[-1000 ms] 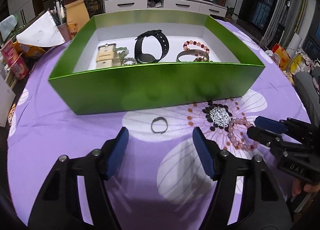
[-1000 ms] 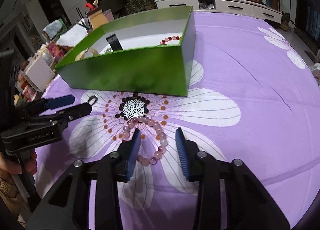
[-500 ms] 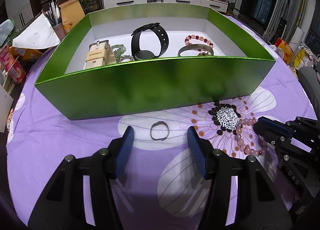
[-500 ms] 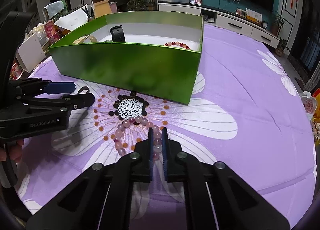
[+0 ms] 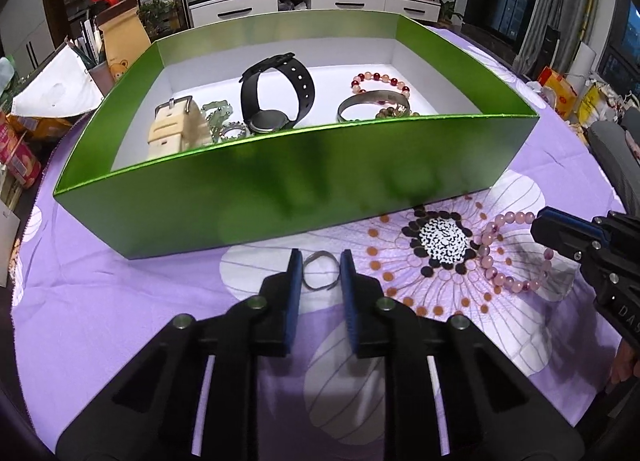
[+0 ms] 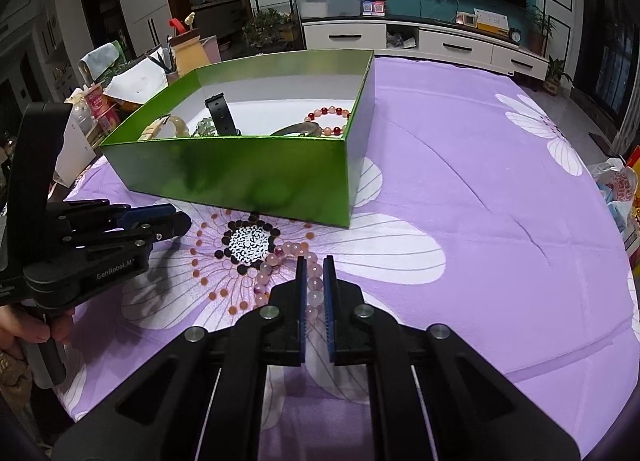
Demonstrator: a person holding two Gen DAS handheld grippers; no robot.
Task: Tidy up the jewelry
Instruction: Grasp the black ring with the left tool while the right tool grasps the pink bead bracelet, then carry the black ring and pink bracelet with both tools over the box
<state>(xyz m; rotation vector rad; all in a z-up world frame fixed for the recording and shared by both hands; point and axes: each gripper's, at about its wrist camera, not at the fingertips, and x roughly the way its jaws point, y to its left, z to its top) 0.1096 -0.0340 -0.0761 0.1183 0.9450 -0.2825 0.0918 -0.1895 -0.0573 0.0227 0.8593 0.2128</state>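
1. Ring (image 5: pixel 319 271) lies flat on the purple cloth (image 5: pixel 120 293), left gripper (image 5: pixel 320 273) jaws just closing, pads touching its sides
2. Right gripper (image 6: pixel 315 281) pinches pink bead bracelet (image 6: pixel 280 257)
3. Green box (image 5: pixel 280 189) stands just beyond both

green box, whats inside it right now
Inside the green box: a cream watch strap, green beads, a black watch, a red-and-pink bead bracelet and a metal bangle. The near wall hides the floor's front strip.
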